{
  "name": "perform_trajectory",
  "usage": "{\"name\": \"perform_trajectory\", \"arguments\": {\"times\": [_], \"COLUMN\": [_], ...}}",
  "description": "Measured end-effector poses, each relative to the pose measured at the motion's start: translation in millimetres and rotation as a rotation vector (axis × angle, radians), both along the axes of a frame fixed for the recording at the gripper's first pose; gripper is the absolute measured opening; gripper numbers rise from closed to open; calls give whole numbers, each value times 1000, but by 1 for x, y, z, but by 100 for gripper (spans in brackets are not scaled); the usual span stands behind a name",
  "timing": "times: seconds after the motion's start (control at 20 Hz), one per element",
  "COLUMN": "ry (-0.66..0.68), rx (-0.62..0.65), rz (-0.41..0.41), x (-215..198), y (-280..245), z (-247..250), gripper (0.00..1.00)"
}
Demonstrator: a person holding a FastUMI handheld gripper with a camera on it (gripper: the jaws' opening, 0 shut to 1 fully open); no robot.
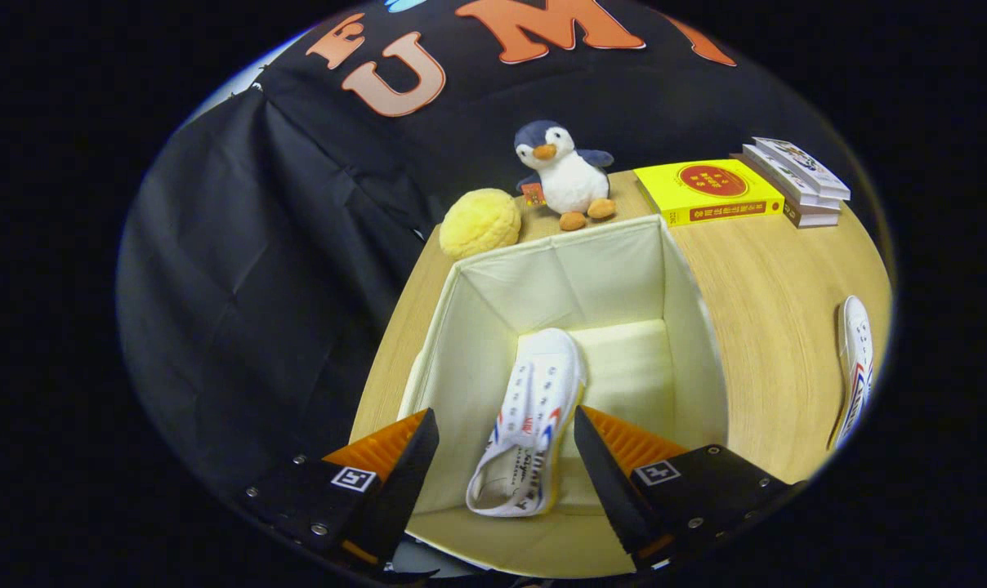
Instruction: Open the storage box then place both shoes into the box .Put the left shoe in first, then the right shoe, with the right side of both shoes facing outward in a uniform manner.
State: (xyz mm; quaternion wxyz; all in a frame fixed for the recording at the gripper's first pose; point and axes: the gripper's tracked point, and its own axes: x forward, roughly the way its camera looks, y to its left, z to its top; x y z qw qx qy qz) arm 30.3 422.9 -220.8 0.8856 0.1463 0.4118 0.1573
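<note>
I'm holding the gripper [506, 457] over the near edge of the box [698, 327] — fingers spread wide, pinching nothing. The box is open, standing on the worktop [771, 278]. One shoe [534, 408] is lying inside on the box floor, between my fingers as seen from here, toe pointing toward the far wall, heel toward me, leaning a little to one side. Looks like the first shoe is in, judging by that. The other shoe [855, 367] is lying on the worktop well off to the right of the box, apart from it.

Next step as I'm reading it — going for that second shoe. To do it well I'm thinking: swing right, come down over its middle, pinch across the sides, not the laces. Then set it beside the first one, toe the same way, same side facing out. There's room on the right half of the box floor. A penguin toy [563, 175], a yellow ball [479, 222] and books [710, 192] are sitting beyond the box, out of the way.
</note>
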Motion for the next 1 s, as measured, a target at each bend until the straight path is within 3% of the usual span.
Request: {"name": "perform_trajectory", "arguments": {"times": [0.25,0.45,0.75,1.0], "ry": [-86,-101,-40,60], "rx": [-9,-41,-82,-187], "rz": [-11,-69,-192,-289], "x": [2,1,-10,-32], "y": [-50,-116,-243,-346], "z": [39,48,30,-4], "gripper": [99,99,99,99]}}
